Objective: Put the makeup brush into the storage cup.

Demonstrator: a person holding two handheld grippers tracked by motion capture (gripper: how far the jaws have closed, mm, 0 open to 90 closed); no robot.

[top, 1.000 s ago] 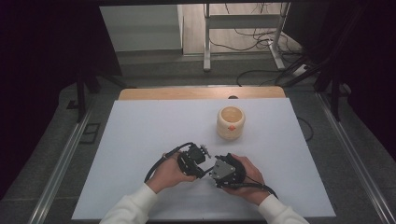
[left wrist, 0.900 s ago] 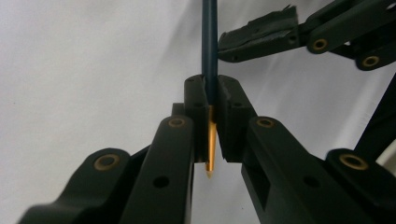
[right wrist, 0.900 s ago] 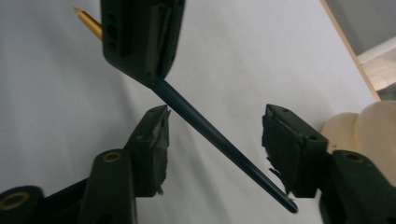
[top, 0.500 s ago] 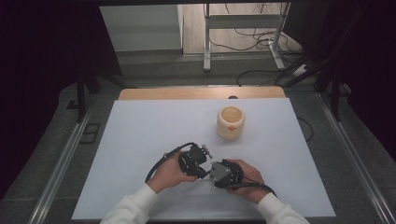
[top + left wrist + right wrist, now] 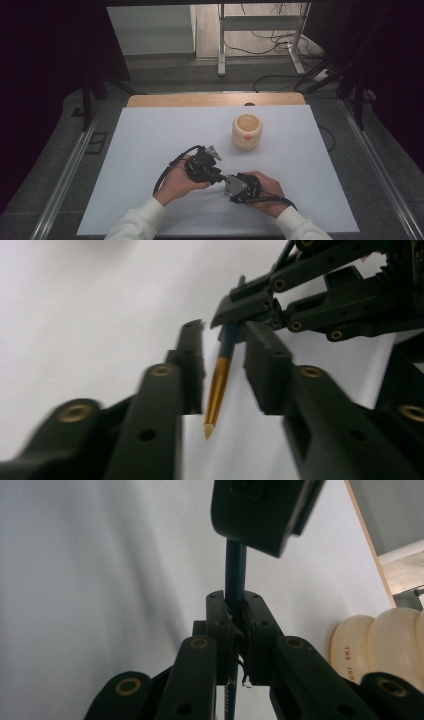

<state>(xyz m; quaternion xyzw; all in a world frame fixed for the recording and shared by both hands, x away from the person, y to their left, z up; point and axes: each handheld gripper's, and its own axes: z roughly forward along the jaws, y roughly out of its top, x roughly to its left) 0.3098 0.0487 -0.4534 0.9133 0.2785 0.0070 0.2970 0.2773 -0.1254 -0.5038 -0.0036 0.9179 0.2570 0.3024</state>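
Note:
A pen with a dark blue barrel and a gold pointed tip (image 5: 218, 380) hangs between the two grippers above the white table. My right gripper (image 5: 234, 600) is shut on the blue barrel (image 5: 235, 565). My left gripper (image 5: 225, 332) stands open, one jaw on each side of the gold tip with a gap on both sides. In the high view the left gripper (image 5: 216, 175) and the right gripper (image 5: 227, 182) meet nose to nose near the table's front middle, each held in a hand.
A cream ribbed cup (image 5: 247, 131) with an orange mark stands behind the grippers, right of centre; it also shows as the cream cup (image 5: 380, 640). The white table sheet (image 5: 150, 150) ends at a wooden strip (image 5: 215, 99) at the far edge. Cables trail from both grippers.
The two grippers have drawn slightly apart: the right one slid toward the near edge, the left one shifted a little away from it. The cup has not moved.

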